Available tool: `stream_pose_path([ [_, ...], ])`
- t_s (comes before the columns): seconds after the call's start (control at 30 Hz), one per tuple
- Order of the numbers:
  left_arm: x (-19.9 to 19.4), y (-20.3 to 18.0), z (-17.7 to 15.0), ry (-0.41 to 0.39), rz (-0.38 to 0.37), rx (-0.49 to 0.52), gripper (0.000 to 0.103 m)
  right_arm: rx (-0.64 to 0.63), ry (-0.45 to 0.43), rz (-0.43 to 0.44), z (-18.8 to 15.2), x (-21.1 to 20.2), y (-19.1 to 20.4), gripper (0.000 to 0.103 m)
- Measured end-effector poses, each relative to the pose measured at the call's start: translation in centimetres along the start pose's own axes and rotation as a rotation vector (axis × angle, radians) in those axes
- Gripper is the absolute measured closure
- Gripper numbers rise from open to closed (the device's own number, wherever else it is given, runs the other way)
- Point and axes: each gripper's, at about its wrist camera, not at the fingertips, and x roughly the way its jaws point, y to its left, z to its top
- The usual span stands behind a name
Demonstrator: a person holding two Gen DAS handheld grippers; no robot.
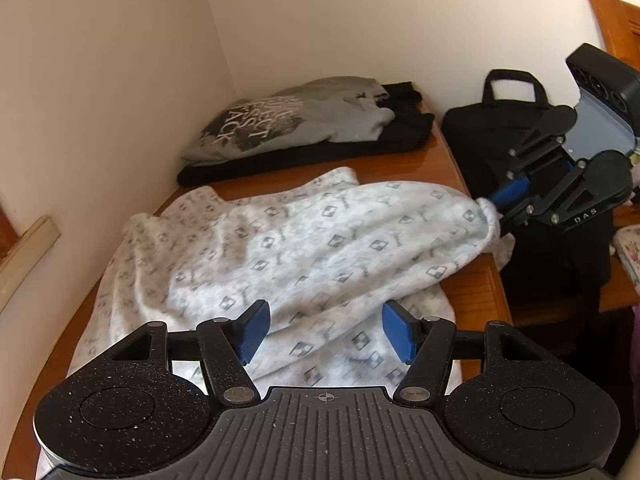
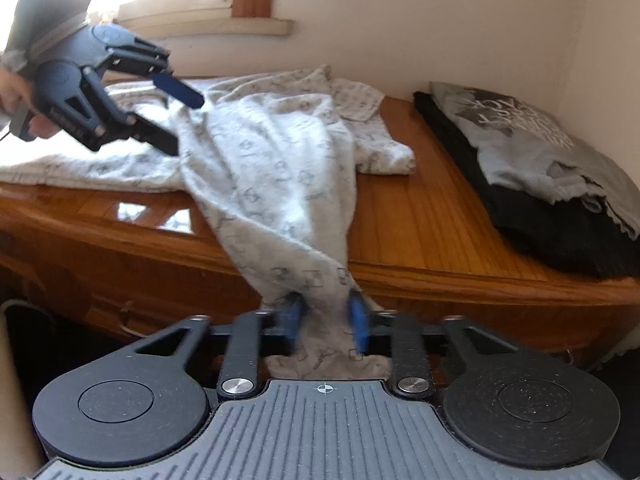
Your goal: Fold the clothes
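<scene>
A white garment [image 1: 312, 240] with a grey printed pattern lies rumpled across the wooden table [image 1: 476, 292]. One end of it is drawn out past the table's right edge, where my right gripper [image 1: 500, 204] is shut on it. In the right wrist view the cloth [image 2: 272, 168] runs off the table edge [image 2: 420, 220] down between the blue pads of the right gripper [image 2: 324, 320], which pinch it. My left gripper [image 1: 326, 330] hangs open just above the near part of the garment, nothing between its pads. From the right wrist view the left gripper [image 2: 182, 120] is seen open over the garment's far side.
A folded grey printed shirt [image 1: 288, 120] on a black garment lies at the table's far end by the wall corner [image 2: 540, 148]. A black bag [image 1: 504, 120] stands beside the table. A window sill [image 2: 208, 28] runs behind. A person's hand [image 2: 12, 92] holds the left gripper.
</scene>
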Motion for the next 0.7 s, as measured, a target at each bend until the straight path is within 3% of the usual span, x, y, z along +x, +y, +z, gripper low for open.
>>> stream_pose_path([
  [0.03, -0.3, 0.2, -0.1, -0.003, 0.003, -0.007, 0.036, 0.006, 0.008, -0.008, 0.2, -0.2, 0.0, 0.094],
  [0.27, -2.7, 2.4, -0.5, -0.040, 0.037, -0.087, 0.034, 0.021, -0.059, -0.136, 3.6, -3.3, -1.1, 0.095],
  [0.4, -5.1, 3.9, -1.2, -0.063, 0.066, -0.140, 0.032, -0.043, -0.133, -0.231, 8.5, -3.0, -1.0, 0.095],
  [0.5, -7.3, 5.3, -1.9, -0.076, 0.102, -0.172, 0.032, -0.095, -0.227, -0.238, 13.6, -1.6, 0.2, 0.095],
  [0.57, -8.8, 6.4, -2.4, -0.081, 0.131, -0.197, 0.032, -0.137, -0.293, -0.214, 16.8, -0.4, 2.2, 0.095],
  [0.7, -11.8, 8.8, -3.6, -0.086, 0.190, -0.264, 0.031, -0.202, -0.434, -0.016, 22.0, 2.2, 8.2, 0.095],
])
